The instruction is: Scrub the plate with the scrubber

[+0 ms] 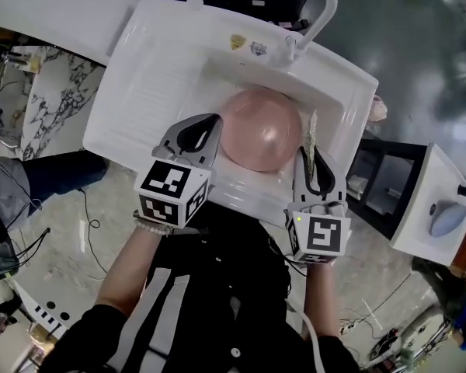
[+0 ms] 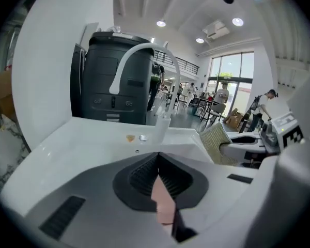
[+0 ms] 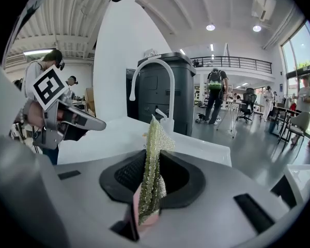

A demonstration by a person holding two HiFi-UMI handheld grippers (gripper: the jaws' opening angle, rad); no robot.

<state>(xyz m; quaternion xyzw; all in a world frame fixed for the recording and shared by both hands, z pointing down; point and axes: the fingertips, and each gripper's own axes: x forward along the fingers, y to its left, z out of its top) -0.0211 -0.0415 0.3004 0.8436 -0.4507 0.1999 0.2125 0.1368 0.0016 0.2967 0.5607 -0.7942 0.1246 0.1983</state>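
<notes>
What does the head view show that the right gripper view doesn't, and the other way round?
Head view only: the pink plate's whole face, over the sink. Right gripper view only: a dark bin and people in the hall behind. Both: the white faucet, the left gripper, and the scrubber clamped in the right gripper.

- Round pink plate (image 1: 260, 130): smooth, softly glossy, plastic-looking.
- Yellow-green mesh scrubber (image 3: 155, 138): rough, knobbly woven net, faintly glittery.
- White sink (image 1: 163, 76): smooth, shiny, ribbed drainer.
- Right tongs (image 3: 151, 153): matt grey plastic, ribbed black pads (image 3: 128, 174).
</notes>
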